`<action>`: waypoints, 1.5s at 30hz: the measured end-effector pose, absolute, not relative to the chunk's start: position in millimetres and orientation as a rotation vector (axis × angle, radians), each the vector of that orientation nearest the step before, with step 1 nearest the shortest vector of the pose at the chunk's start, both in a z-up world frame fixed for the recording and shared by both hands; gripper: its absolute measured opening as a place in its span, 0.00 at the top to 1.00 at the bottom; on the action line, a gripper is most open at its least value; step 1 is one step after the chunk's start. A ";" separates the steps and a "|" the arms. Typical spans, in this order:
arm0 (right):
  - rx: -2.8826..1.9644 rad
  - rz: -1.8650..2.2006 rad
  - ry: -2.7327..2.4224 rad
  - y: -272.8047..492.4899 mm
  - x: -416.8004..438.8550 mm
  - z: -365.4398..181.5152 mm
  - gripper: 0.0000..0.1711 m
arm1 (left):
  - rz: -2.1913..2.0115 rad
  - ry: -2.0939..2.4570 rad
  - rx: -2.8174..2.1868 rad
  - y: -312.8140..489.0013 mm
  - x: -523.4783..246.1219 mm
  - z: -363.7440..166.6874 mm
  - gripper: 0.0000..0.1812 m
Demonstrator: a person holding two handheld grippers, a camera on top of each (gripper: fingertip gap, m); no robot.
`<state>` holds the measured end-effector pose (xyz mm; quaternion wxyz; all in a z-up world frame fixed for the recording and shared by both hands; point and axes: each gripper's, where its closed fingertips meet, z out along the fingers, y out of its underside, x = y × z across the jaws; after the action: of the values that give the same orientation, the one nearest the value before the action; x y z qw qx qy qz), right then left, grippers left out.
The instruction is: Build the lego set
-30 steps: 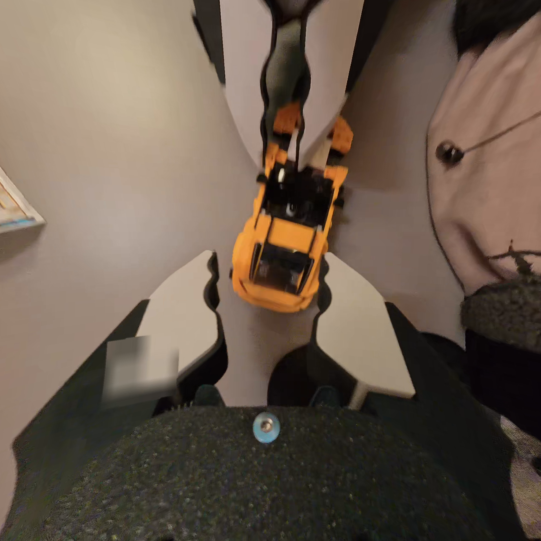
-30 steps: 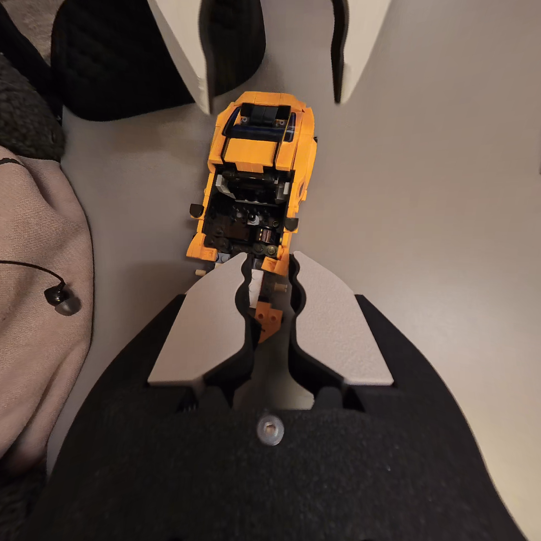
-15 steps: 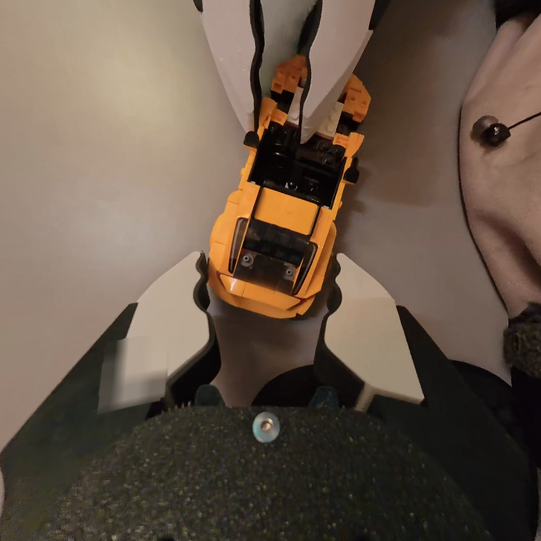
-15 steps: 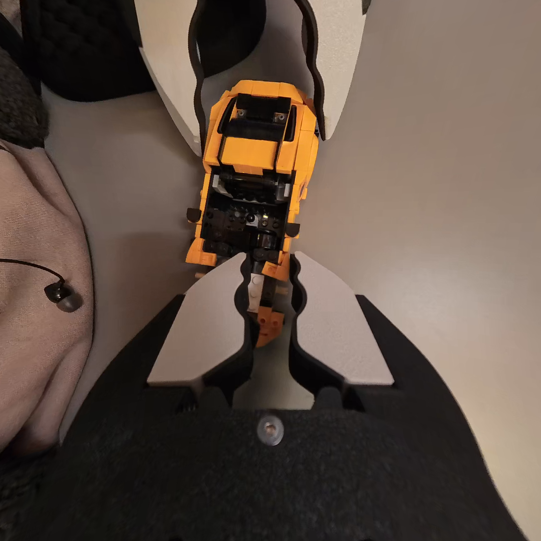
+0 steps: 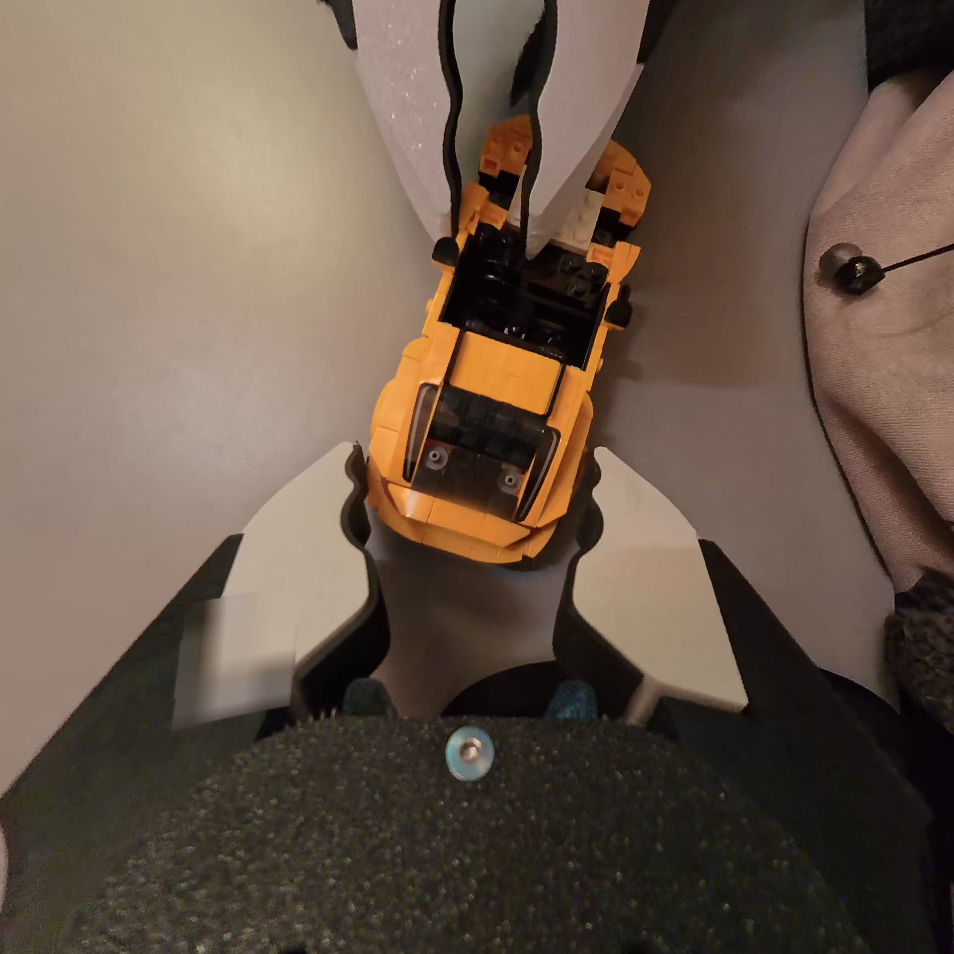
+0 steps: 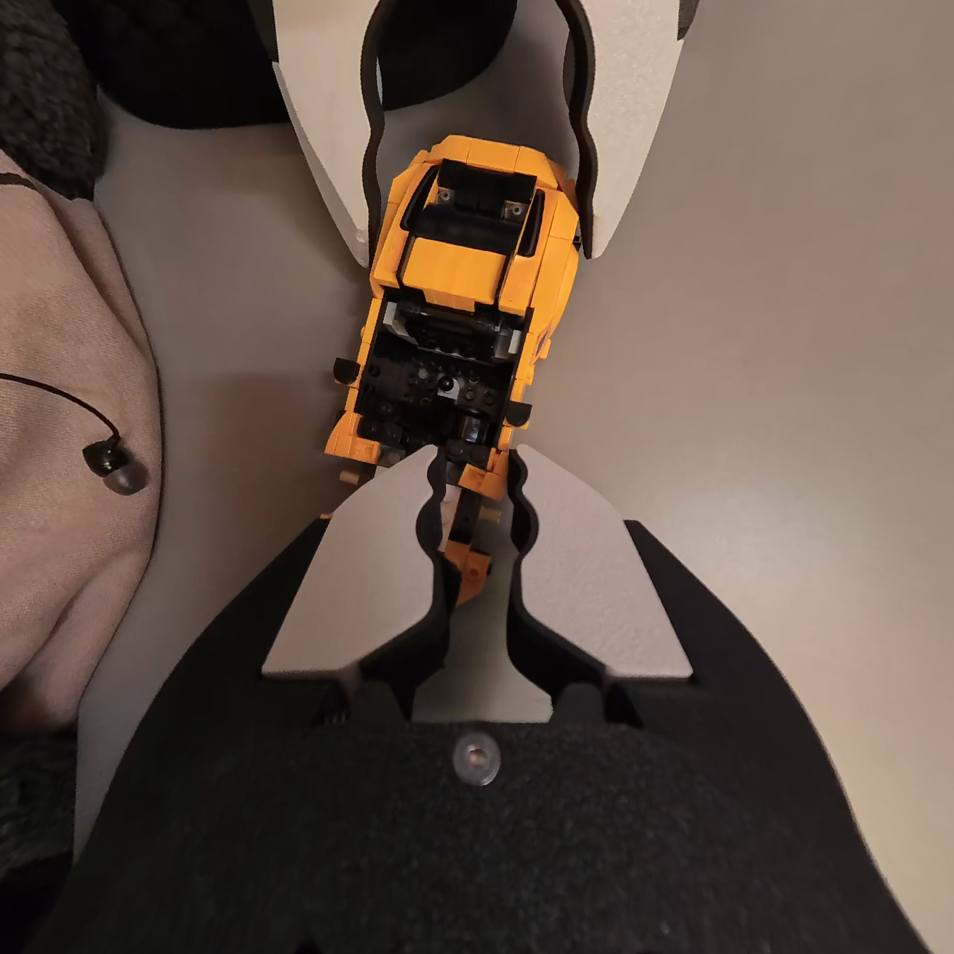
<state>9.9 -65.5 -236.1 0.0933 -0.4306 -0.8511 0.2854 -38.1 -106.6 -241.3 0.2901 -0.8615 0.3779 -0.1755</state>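
An orange and black lego car (image 5: 495,382) lies on the grey table (image 5: 180,258), its cabin open on top. My left gripper (image 5: 475,464) is open wide, and its fingers closely flank the car's nose. It also shows at the top of the right wrist view (image 6: 477,253). My right gripper (image 6: 472,454) is shut on the car's orange rear section (image 6: 470,562), with the car (image 6: 454,268) stretching away from it. In the left wrist view the right gripper (image 5: 488,242) reaches in from the top over the car's tail.
A person's beige garment (image 5: 888,361) with a black cord and small black toggle (image 5: 846,268) lies beside the car; it also shows in the right wrist view (image 6: 62,464). A black padded object (image 6: 206,62) sits behind the left gripper. Bare table (image 6: 748,361) lies on the far side. The tips of one gripper are about 7 centimeters away from the tips of the other.
The left gripper's fingers have spread a little, and the car's nose has come in between them. The right gripper has kept its hold on the rear.
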 end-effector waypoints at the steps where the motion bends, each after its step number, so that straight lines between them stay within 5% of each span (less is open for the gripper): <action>1: -1.274 0.846 -2.530 -65.5 10.2 -236.2 0.87 | -0.469 1.006 -2.298 -106.5 -38.0 -241.4 0.57; 45: -1.394 0.785 -2.528 -62.4 14.6 -233.7 0.85 | -0.460 0.939 -2.298 -104.3 -36.1 -241.8 0.56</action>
<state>14.6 -62.4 -233.7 0.0751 -0.4646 -0.8427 0.2616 -36.1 -104.3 -241.8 0.3034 -0.8673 0.3544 -0.1735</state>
